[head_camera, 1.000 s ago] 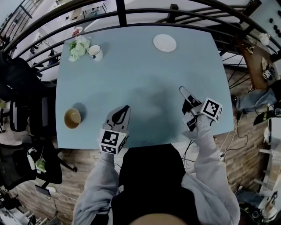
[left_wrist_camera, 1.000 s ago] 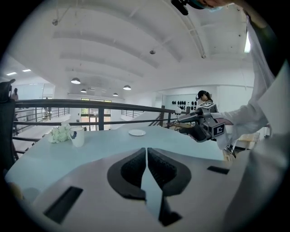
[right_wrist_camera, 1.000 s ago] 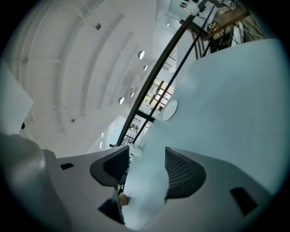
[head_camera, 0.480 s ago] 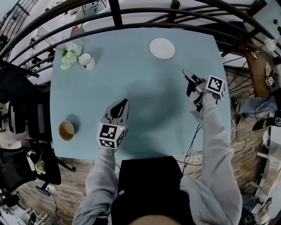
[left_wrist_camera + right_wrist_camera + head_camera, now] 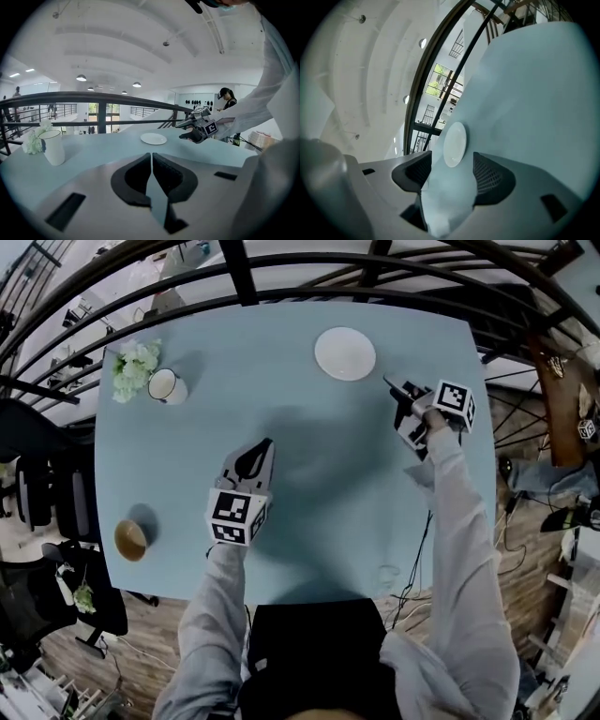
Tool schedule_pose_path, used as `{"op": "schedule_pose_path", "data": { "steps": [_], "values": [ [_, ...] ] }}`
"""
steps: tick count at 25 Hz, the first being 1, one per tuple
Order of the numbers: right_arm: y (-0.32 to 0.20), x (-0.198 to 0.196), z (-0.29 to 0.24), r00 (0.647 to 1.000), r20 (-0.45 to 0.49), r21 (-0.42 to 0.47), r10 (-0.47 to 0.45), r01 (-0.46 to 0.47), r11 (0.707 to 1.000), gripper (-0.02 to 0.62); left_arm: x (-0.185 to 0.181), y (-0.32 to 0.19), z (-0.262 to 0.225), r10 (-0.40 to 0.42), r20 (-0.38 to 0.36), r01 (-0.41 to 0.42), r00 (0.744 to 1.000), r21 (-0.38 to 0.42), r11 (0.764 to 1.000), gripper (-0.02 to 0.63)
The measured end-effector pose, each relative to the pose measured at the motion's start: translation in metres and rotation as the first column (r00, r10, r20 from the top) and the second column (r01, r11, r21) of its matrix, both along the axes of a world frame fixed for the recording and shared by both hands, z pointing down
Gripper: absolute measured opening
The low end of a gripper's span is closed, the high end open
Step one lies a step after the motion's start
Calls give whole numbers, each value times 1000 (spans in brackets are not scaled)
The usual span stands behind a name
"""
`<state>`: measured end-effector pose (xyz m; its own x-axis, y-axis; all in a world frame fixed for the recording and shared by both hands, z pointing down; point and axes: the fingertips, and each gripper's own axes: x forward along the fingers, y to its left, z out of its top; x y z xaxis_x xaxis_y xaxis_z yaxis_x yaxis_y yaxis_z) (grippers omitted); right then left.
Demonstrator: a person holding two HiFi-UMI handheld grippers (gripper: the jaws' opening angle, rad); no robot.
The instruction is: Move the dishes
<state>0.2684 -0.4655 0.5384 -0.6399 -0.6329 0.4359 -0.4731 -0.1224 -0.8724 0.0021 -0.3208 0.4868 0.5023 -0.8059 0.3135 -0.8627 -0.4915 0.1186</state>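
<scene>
A white plate (image 5: 345,353) lies flat near the far edge of the pale blue table (image 5: 309,502). My right gripper (image 5: 398,396) hovers just right of it and points at it. In the right gripper view the plate (image 5: 453,144) shows ahead between the open jaws of the right gripper (image 5: 452,164). Those jaws have just been opening a little, and nothing is between them. My left gripper (image 5: 255,461) is shut and empty over the table's middle. In its own view the left gripper (image 5: 151,161) faces the plate (image 5: 153,138) and the right gripper (image 5: 199,129).
A white mug (image 5: 167,385) stands beside a bunch of white flowers (image 5: 134,367) at the far left corner; the mug (image 5: 52,146) also shows in the left gripper view. A brown cup (image 5: 130,539) sits near the left front edge. A black railing (image 5: 281,287) runs behind the table.
Both grippers have moved away from the near edge toward the far side. The right gripper has travelled farther and now sits beside the plate.
</scene>
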Motion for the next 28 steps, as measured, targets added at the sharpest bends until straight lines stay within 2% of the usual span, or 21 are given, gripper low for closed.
{"op": "schedule_pose_path", "data": {
  "steps": [2, 10, 18, 21, 24, 28],
  "values": [
    [-15, 1, 10, 1000, -8, -19, 3, -3, 1000, 276, -1, -12, 6, -10, 17, 10, 1000, 4, 1000, 25],
    [-54, -7, 32, 999, -36, -63, -29, 27, 998, 284, -8, -38, 17, -65, -7, 65, 998, -9, 998, 25],
    [-69, -31, 33, 996, -27, -81, -83, 81, 993, 290, -13, -41, 27, -93, -26, 92, 995, -27, 995, 25],
    [-73, -36, 34, 997, -28, -99, -69, 66, 993, 288, -12, -39, 29, -87, -19, 86, 996, -29, 996, 26],
    [-75, -39, 36, 996, -60, -120, -70, 63, 991, 304, -14, -37, 32, -101, -31, 100, 994, -38, 994, 25],
    [-78, -40, 44, 984, -150, -129, -94, 75, 989, 246, -14, -38, 37, -113, -33, 111, 993, -48, 993, 25]
  ]
}}
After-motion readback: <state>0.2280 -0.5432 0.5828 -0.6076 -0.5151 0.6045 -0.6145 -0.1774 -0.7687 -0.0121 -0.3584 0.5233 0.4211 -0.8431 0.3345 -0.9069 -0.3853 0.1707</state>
